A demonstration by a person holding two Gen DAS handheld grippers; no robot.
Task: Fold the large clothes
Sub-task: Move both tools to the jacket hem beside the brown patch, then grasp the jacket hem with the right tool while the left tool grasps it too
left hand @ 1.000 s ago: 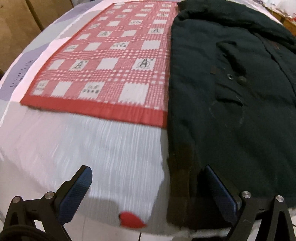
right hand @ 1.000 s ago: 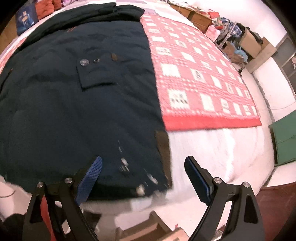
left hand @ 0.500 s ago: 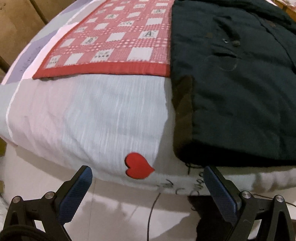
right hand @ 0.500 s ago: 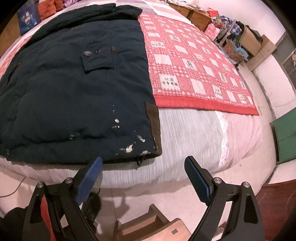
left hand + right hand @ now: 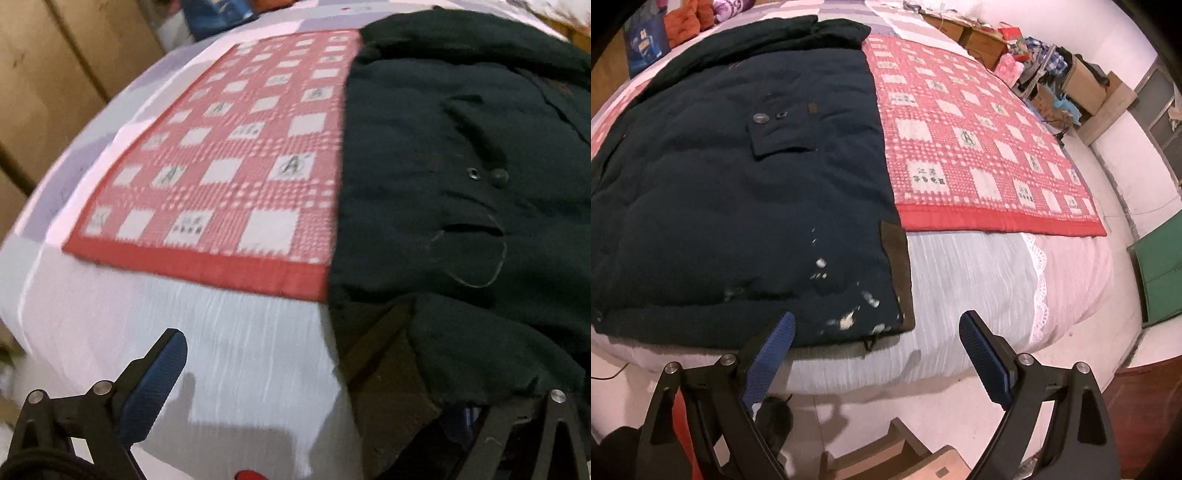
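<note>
Right wrist view — dark coat (image 5: 738, 206) flat on bed (image 5: 967, 273), hem corner between right gripper (image 5: 877, 332) fingers spread wide, untouched, left gripper (image 5: 321, 373) wide too — coat hem draped over its right finger.

A large dark padded coat (image 5: 731, 192) lies spread flat on the bed, front up, white-flecked hem at the near edge.
</note>
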